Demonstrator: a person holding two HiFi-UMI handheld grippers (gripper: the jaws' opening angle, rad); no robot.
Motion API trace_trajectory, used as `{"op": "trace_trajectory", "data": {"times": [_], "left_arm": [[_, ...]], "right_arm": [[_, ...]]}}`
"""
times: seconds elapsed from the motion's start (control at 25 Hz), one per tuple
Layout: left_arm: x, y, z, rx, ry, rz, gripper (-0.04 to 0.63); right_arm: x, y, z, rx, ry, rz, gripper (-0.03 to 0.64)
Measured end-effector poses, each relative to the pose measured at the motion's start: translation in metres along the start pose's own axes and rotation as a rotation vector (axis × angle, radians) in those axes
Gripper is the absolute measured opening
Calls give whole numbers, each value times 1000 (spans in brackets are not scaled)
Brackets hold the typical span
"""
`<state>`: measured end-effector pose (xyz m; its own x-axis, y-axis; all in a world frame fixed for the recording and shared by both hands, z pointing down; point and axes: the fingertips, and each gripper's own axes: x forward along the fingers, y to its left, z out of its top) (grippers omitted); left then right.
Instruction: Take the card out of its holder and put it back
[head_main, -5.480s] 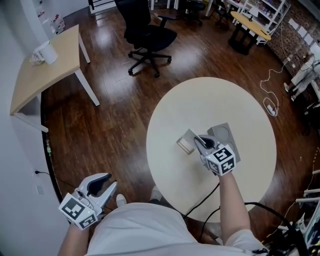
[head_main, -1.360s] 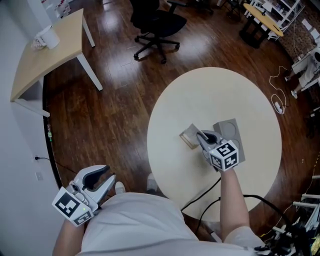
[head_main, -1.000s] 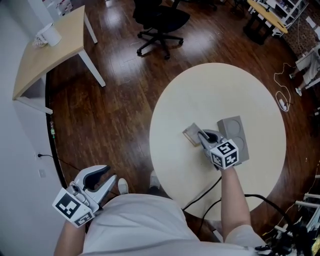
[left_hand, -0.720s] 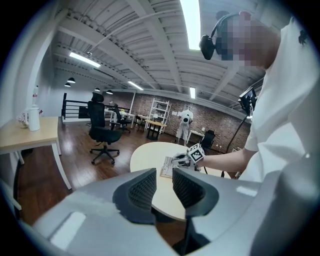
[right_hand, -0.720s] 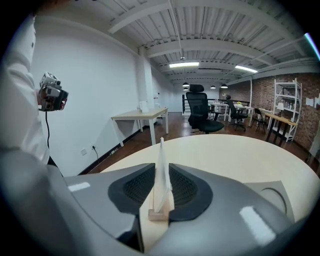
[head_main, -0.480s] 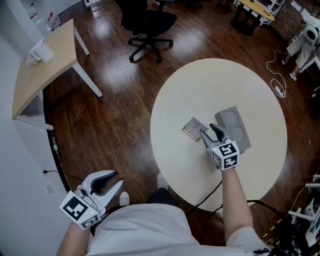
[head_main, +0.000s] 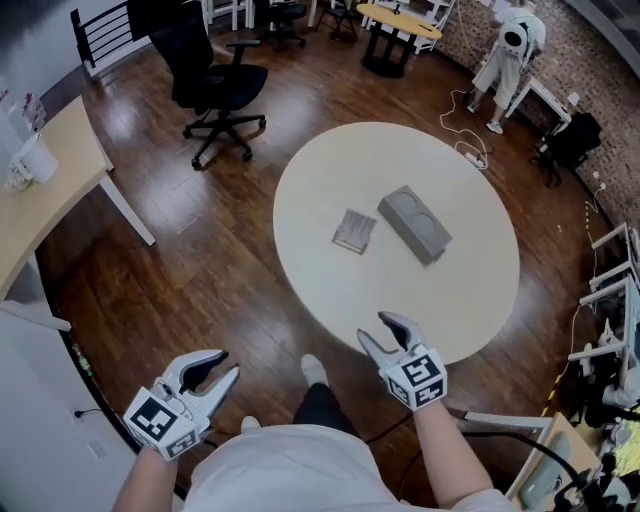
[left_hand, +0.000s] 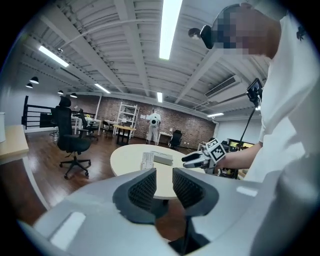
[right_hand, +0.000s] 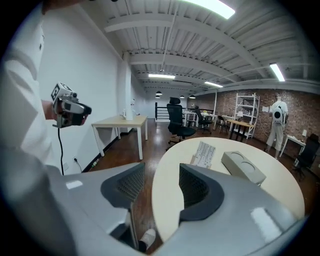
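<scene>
The card (head_main: 354, 231) lies flat on the round cream table (head_main: 470, 290), a pale rectangle with printed lines; whether a sleeve surrounds it I cannot tell. Just to its right sits a grey block (head_main: 414, 222) with two round hollows. My right gripper (head_main: 385, 334) hangs off the table's near edge, well short of both; its jaws have just been opening and hold nothing. My left gripper (head_main: 211, 368) is low at the left over the floor, open and empty. The right gripper view shows the card (right_hand: 202, 153) and block (right_hand: 242, 168) ahead. The left gripper view shows the card (left_hand: 146, 160).
A black office chair (head_main: 215, 80) stands on the dark wood floor beyond the table. A wooden desk (head_main: 40, 190) with a white mug (head_main: 35, 155) is at the left. Cables (head_main: 470, 150) trail on the floor at the far right, near a white figure (head_main: 510, 50).
My right gripper has left the card, opened, and drawn back from the table's middle to beyond its near edge. The card stays flat beside the block. The head view has swung back.
</scene>
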<state>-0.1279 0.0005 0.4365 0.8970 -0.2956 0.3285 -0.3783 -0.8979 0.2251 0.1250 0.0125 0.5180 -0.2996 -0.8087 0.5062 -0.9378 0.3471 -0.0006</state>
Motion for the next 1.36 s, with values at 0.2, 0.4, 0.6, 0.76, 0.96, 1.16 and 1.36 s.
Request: {"op": "trace_trajectory", "data": {"times": [0.2,0.4,0.6,0.76,0.96,1.16,1.36], "left_arm": [[-62,-24,-28,25,-7,-98,106],[-97,-37,-62,12,32,-175,106],[-98,-65,-61,55,17,-239,106],[-89,-94,-59,74,6,-280,106],[-81,-136,-59,90,2,-310,106],[-75,-180,-63,105,11,-322,106],[-74,-221,-74,105,18,-314,106]], "right_arm": [[-81,95,-17,59,-2,-112,210],[-133,171,-26,108,3,-174,209],[-164,219,-41,92,15,-183,209],[-181,236,-44,61,1,-182,209],[-211,245,-61,52,2,-182,209],[-249,243,-68,67,-10,-205,209],[-288,244,-101,58,-4,-194,209]]}}
